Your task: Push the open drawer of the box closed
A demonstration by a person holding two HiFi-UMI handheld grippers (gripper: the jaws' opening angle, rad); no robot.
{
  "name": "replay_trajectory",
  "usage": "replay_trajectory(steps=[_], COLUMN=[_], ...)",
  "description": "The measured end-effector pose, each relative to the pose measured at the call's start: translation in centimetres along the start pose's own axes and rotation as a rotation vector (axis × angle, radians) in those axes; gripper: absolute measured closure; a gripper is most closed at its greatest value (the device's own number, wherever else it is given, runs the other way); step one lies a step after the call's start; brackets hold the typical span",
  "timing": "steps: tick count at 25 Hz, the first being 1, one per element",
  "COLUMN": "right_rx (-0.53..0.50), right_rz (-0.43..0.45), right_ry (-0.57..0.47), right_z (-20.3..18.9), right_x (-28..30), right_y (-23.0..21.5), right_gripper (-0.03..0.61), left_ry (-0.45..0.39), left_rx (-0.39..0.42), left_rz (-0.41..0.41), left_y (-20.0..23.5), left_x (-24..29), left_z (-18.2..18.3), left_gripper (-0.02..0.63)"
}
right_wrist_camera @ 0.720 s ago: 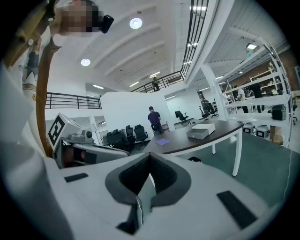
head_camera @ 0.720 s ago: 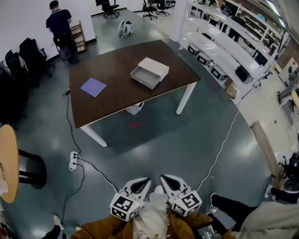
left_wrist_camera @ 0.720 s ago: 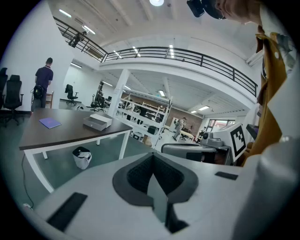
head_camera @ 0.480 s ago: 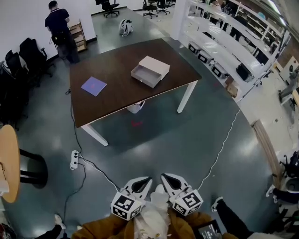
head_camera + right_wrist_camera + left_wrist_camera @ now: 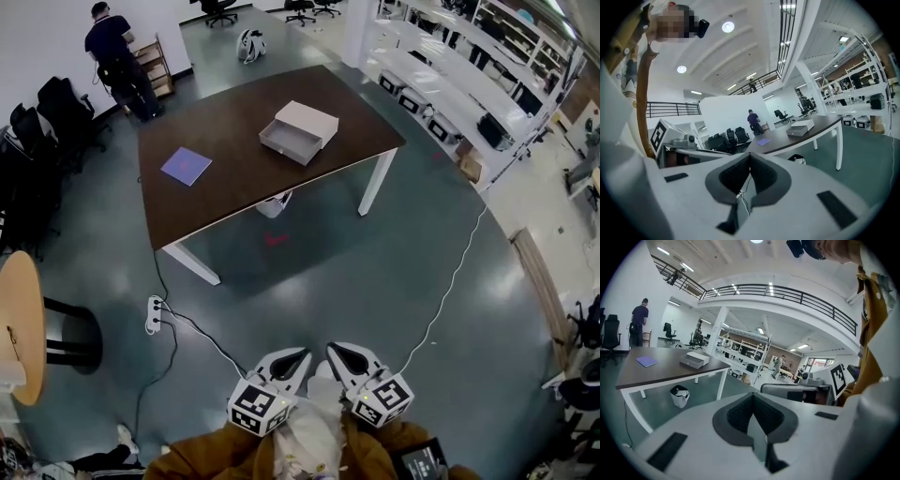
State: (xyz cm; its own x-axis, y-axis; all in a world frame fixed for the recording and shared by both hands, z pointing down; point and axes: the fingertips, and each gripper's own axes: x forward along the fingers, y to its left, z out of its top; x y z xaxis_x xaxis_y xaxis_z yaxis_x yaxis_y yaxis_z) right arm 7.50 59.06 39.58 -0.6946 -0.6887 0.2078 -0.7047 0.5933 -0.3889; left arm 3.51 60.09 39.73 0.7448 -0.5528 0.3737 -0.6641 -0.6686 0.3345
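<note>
A pale box stands on the dark brown table, far ahead of me across the floor. Its drawer is pulled out toward the table's near edge. In the left gripper view the box is small and distant, and the right gripper view shows the box equally far off. My left gripper and right gripper are held side by side close to my body. Both are shut with nothing between their pads.
A purple sheet lies on the table's left part, and a bin sits under the table. A power strip and cables cross the floor. A round wooden table stands at left, shelving at right, a person at the back.
The head view has shifted a little, and both grippers sit slightly higher in the frame, still shut. The leg at the lower right has left the view.
</note>
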Motion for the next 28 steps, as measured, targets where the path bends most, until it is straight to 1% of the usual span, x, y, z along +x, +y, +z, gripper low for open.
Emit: replay_trajectory(steps=[5, 8, 11, 15, 18, 21, 24, 26, 28], right_rx=[0.028, 0.025, 0.038, 0.052, 0.052, 0.040, 0.037, 0.030, 0.034], right_rz=[-0.008, 0.003, 0.004, 0.017, 0.036, 0.051, 0.054, 0.053, 0.047], right_ry=[-0.027, -0.043, -0.023, 0.000, 0.018, 0.045, 0.078, 0.086, 0.086], right_z=[0.7, 0.9, 0.6, 1.4, 1.9, 2.1, 2.2, 3.0, 4.7], right_x=[-1.6, -2.0, -2.3, -1.0, 1.2, 5.3, 10.2, 14.5, 19.7], right_y=[-2.6, -4.6, -6.5, -8.3, -9.5, -11.1, -12.7, -14.6, -17.0], right_gripper=[0.578, 0.578, 0.578, 0.578, 0.578, 0.578, 0.578, 0.578, 0.578], left_ry=[0.007, 0.002, 0.011, 0.002, -0.002, -0.011, -0.026, -0.037, -0.044], left_rx=[-0.005, -0.006, -0.021, -0.044, -0.062, -0.085, -0.092, -0.080, -0.085], left_rz=[0.006, 0.030, 0.062, 0.096, 0.112, 0.119, 0.102, 0.075, 0.055], left_y=[-1.0, -1.2, -1.5, 0.2, 2.1, 5.9, 11.0, 15.3, 20.6], left_x=[2.0, 3.5, 4.8, 6.1, 7.1, 8.9, 11.0, 13.1, 15.4], left_z=[0.5, 0.4, 0.1, 1.8, 2.2, 2.7, 4.4, 6.2, 8.8], left_gripper=[0.609, 0.609, 0.609, 0.609, 0.609, 0.609, 0.609, 0.609, 0.609])
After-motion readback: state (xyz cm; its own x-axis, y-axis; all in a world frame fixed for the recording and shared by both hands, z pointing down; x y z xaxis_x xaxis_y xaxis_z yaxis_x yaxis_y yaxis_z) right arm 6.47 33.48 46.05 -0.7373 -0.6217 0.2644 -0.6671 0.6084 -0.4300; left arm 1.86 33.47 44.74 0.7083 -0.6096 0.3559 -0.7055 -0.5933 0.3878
